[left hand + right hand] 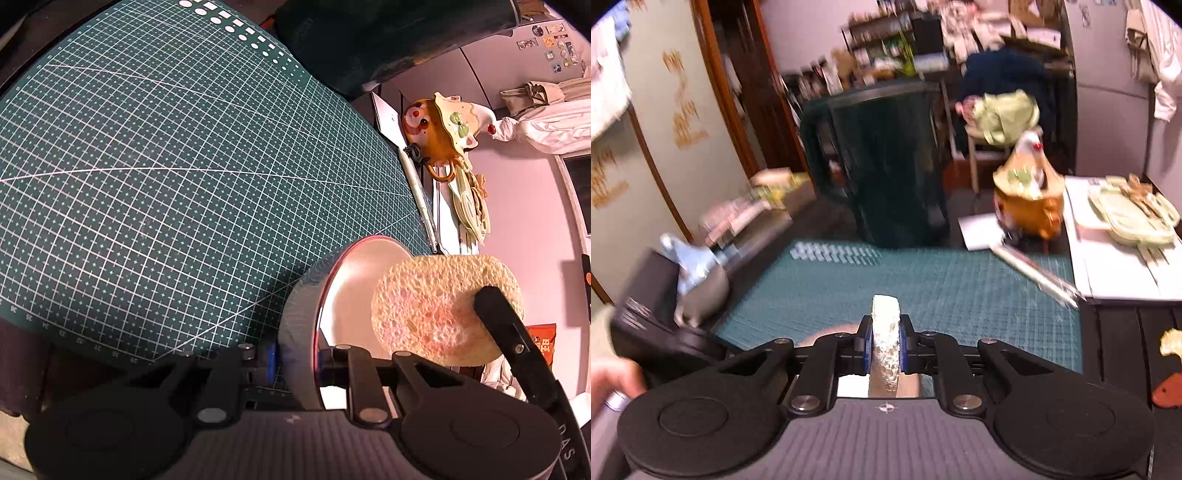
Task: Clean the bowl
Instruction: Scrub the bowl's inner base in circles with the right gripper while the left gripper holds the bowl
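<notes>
While pinching the bowl (332,302) by its rim near the mat's (166,166) right edge in the left gripper (295,363), clamping the sponge (885,332) in the right gripper (885,345), risking levering the bowl loose by scrubbing hard

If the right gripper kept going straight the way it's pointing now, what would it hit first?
Probably the green cutting mat. The right gripper, shut on the sponge, tilts downward toward bare mat just ahead, well short of the dark pitcher. The picture is blurred, so depth is uncertain.
</notes>
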Demonstrator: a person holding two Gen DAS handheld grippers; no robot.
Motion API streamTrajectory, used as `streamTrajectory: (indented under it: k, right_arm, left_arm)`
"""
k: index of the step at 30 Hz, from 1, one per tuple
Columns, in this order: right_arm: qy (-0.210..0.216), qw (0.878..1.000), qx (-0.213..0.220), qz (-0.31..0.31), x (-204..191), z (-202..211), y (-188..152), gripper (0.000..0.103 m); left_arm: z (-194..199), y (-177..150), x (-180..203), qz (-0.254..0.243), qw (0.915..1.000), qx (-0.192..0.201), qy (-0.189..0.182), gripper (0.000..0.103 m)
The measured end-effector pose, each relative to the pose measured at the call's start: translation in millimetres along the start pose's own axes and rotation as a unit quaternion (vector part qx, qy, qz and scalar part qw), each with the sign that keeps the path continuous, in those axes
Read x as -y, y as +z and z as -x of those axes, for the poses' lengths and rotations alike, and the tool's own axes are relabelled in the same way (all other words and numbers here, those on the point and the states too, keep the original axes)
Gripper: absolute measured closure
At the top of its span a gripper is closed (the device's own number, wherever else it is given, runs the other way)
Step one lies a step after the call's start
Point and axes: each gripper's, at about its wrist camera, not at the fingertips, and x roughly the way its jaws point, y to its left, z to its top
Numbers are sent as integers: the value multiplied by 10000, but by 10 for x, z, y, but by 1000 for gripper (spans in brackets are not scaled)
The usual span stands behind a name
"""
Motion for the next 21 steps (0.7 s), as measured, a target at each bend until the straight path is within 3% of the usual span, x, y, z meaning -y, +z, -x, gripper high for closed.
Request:
streamTrajectory:
  k: [5,9,11,13,17,21]
  right_arm:
    - [220,9979,-545,287,-140,-185,-97,91]
    - [-169,9953,-599,739,-244,-223,-115,91]
    - [-835,9871,-490,1279,-334,-209,-144,91]
    - [-1172,9786,-325,1658,-388,-160,-142,91]
    - [-1207,9812,121,1501,-378,52,-7,91]
    - [-799,9912,283,1018,-313,183,99,91]
  left_arm:
    - [-40,47,50,-7,10000,-5,17,86]
    - [-32,50,43,-10,10000,-9,10,85]
    - [-29,50,40,-7,10000,-9,8,85]
    - [-28,51,40,-6,10000,-10,8,85]
    - [-45,49,59,-2,10000,-9,6,85]
    - [-58,58,71,-3,10000,-9,5,85]
